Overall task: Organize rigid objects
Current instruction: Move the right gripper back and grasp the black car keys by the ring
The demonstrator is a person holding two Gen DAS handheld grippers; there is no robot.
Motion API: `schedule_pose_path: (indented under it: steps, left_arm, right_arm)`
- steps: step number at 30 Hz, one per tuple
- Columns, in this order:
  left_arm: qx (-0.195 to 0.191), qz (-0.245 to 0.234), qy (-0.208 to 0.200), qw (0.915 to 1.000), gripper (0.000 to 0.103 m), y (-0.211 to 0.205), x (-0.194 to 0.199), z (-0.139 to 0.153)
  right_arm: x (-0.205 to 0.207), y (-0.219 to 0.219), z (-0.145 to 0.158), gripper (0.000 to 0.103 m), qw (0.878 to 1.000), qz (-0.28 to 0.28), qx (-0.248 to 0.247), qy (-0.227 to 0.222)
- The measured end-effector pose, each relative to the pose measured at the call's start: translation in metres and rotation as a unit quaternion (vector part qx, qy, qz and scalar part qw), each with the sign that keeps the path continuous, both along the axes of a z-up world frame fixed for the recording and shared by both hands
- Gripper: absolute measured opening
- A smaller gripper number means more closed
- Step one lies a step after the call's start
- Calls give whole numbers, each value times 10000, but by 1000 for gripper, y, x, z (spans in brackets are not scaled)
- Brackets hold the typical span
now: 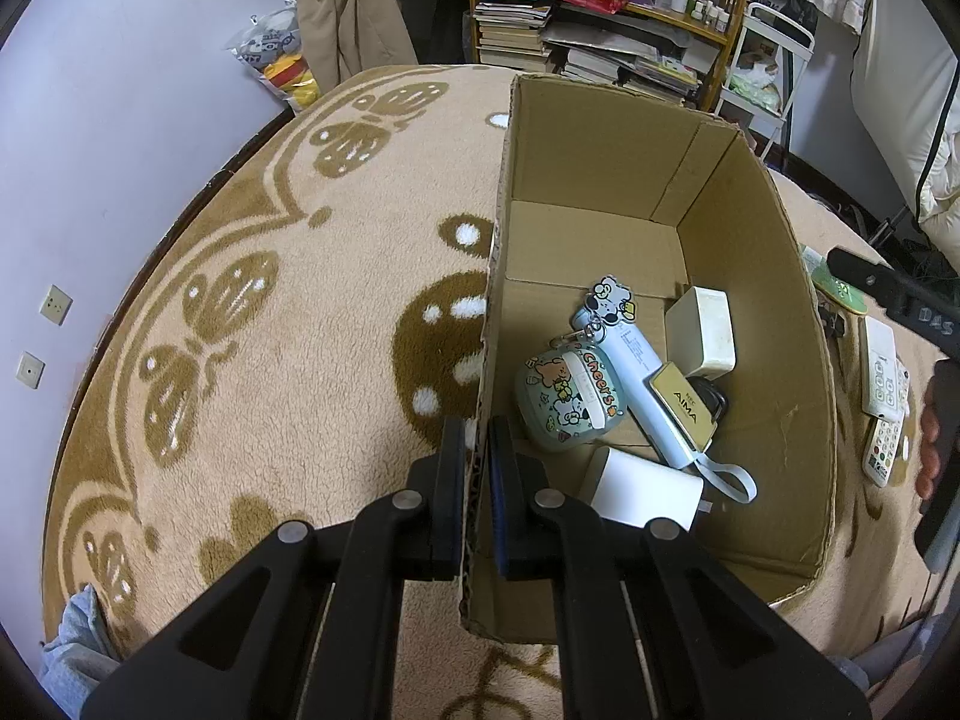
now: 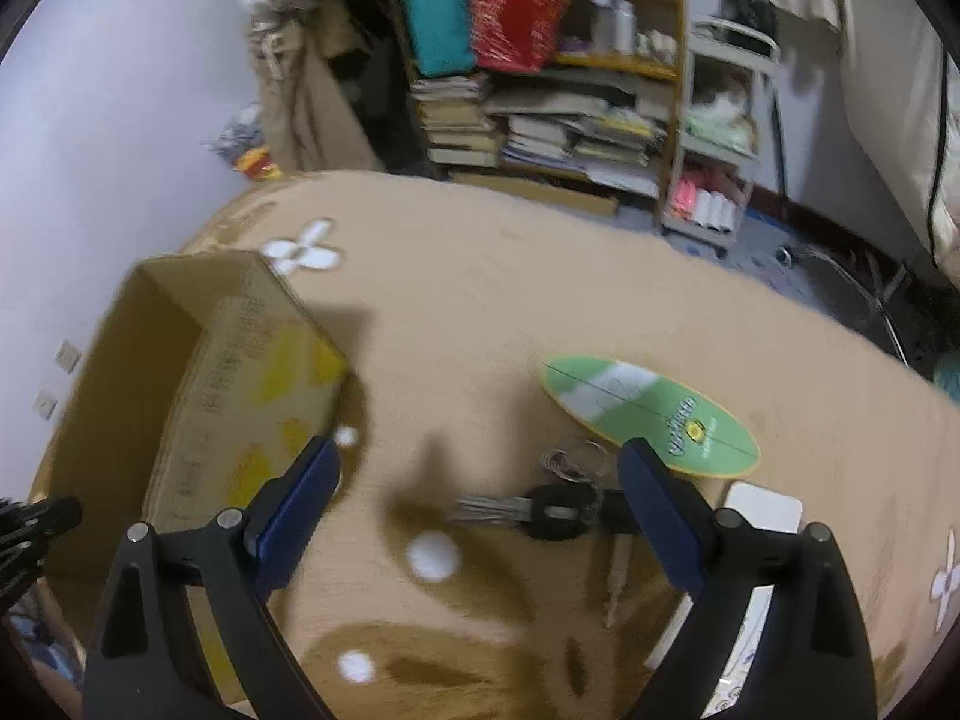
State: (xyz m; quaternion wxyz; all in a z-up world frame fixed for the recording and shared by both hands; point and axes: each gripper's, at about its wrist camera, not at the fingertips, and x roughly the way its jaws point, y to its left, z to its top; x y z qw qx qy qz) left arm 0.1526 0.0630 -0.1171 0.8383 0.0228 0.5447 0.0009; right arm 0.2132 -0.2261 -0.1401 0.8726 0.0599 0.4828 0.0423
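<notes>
Cardboard box [image 1: 600,228], corrugated wall pinched by left tool [image 1: 477,438], sits on fuzzy blanket [image 1: 270,360].

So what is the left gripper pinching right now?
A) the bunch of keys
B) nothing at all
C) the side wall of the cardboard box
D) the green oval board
C: the left gripper is shut on the side wall of the cardboard box, one finger inside and one outside.
</notes>
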Motion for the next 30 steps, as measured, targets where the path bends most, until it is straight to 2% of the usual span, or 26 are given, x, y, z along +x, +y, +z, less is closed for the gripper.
schedule_pose_path:
  steps: [6, 17, 25, 30]
  left_arm:
    - [12, -9, -4, 10000, 7, 0, 0, 0]
    - [15, -9, -4, 10000, 8, 0, 0, 0]
    - [17, -9, -5, 10000, 8, 0, 0, 0]
    - [18, -10, 7, 10000, 8, 0, 0, -1]
  right_arm:
    - [11, -18, -30, 99, 9987, -377, -89, 331]
    - [14, -39, -67, 99, 9925, -878, 247, 810]
    - [16, -32, -72, 100, 9902, -1099, 137, 851]
    - [18, -22, -72, 93, 9878, -1242, -203, 915]
